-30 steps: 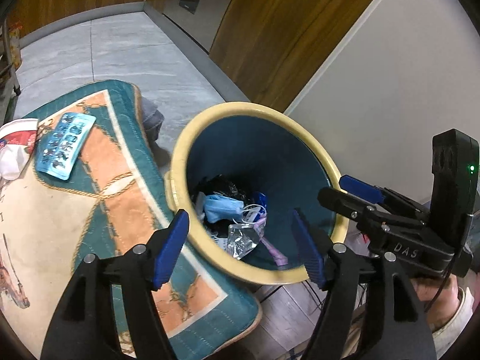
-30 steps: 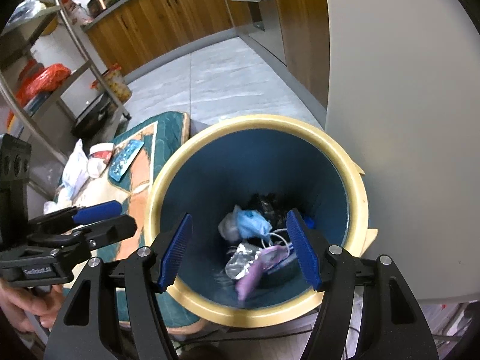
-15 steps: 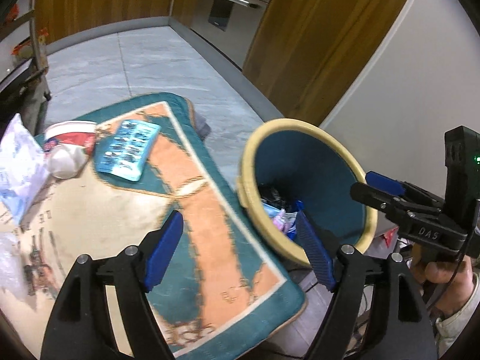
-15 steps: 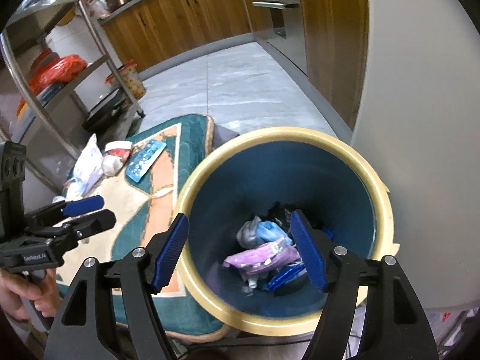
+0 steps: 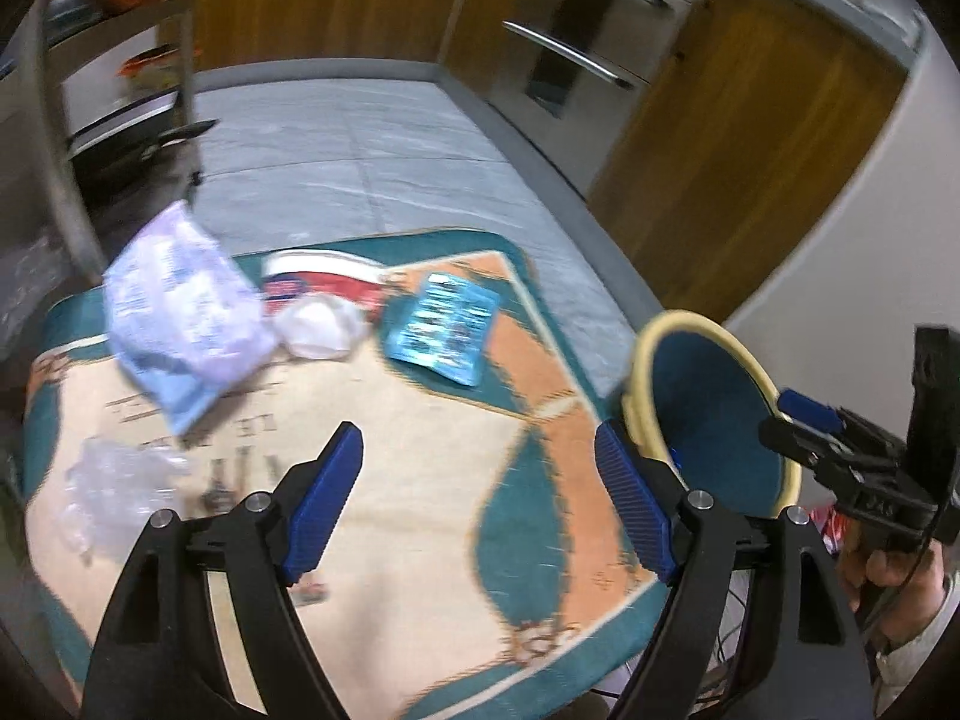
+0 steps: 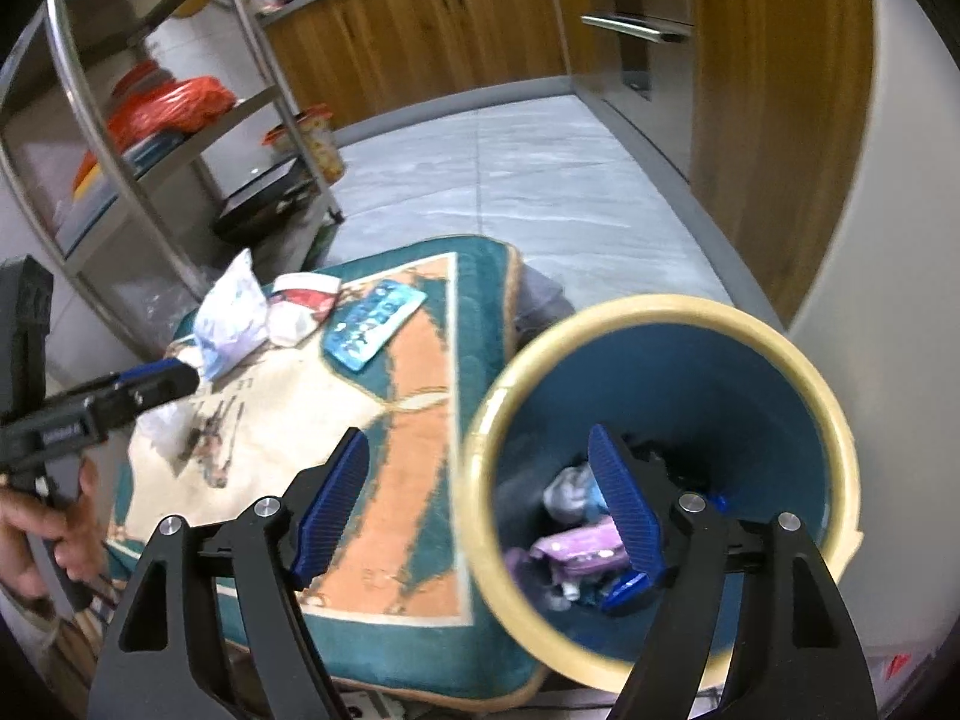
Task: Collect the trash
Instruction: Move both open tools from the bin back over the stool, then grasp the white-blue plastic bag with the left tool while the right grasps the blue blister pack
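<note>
Fingers [image 5: 327, 498] of the left gripper [image 5: 480, 498] stand wide apart and are opening; nothing lies between them. The gripper hangs above the patterned mat [image 5: 420, 468] covering the surface. Fingers [image 6: 330, 510] of the right gripper [image 6: 480, 507] are likewise wide, opening and empty, positioned over the near rim of the trash bin [image 6: 834, 420].

Trash on the mat, far side:
- a pale lilac plastic bag [image 5: 180, 324]
- a red-and-white wrapper [image 5: 336, 282] with a crumpled white wad [image 5: 321, 330] touching it
- a blue blister pack [image 5: 447, 330], just beside the wrapper
- a crumpled clear plastic film [image 5: 114, 498], near the left fingers

The bin, blue inside with a cream rim, stands against the mat's edge. It contains a purple wrapper [image 6: 576, 546], a blue item [image 6: 624, 591] and other blurred pieces.
</note>
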Demonstrator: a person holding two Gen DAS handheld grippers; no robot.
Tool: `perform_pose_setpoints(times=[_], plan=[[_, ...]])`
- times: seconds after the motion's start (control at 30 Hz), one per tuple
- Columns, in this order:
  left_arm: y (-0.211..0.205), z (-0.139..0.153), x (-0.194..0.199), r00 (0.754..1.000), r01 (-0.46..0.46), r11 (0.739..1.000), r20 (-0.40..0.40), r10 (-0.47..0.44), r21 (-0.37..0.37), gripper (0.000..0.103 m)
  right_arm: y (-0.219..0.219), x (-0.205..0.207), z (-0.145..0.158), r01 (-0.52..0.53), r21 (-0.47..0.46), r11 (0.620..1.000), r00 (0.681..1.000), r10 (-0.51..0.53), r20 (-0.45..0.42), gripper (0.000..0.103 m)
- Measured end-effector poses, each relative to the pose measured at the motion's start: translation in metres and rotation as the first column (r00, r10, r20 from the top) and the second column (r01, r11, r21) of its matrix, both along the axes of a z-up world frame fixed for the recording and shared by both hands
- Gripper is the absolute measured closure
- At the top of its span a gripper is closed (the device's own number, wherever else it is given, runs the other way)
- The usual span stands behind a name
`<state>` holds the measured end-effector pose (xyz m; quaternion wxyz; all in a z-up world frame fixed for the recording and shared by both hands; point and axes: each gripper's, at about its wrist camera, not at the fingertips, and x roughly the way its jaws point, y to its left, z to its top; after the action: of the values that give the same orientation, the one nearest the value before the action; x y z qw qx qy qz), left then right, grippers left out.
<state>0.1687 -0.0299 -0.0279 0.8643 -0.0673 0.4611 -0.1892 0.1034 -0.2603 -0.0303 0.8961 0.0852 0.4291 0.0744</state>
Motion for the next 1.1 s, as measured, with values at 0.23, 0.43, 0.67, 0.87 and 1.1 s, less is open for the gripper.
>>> perform_pose_setpoints(times=[0.23, 0.43, 0.67, 0.87, 1.1], plan=[[0.056, 0.003, 0.019, 0.994, -0.101, 0.995, -0.037, 0.100, -0.026, 0.022, 0.028, 0.014, 0.002, -0.062, 0.005, 0.998, 0.998, 0.062, -0.008, 0.024], [0.088, 0.002, 0.031, 0.987, -0.157, 0.988, -0.042, 0.156, -0.004, 0.021, 0.049, 0.030, 0.003, -0.099, 0.007, 0.995, 0.995, 0.100, -0.024, 0.021], [0.119, -0.009, 0.051, 0.973, -0.224, 0.974, -0.055, 0.225, 0.008, 0.016, 0.070, 0.062, 0.001, -0.117, 0.019, 0.993, 0.992, 0.118, -0.049, 0.015], [0.151, -0.034, 0.085, 0.942, -0.317, 0.948, -0.121, 0.313, -0.019, 0.016, 0.089, 0.093, -0.014, -0.108, 0.045, 0.993, 0.989, 0.112, -0.094, 0.014], [0.178, -0.065, 0.114, 0.886, -0.430, 0.894, -0.248, 0.392, -0.122, 0.016, 0.098, 0.121, -0.032, -0.043, 0.114, 0.993, 0.984, 0.061, -0.167, 0.012]])
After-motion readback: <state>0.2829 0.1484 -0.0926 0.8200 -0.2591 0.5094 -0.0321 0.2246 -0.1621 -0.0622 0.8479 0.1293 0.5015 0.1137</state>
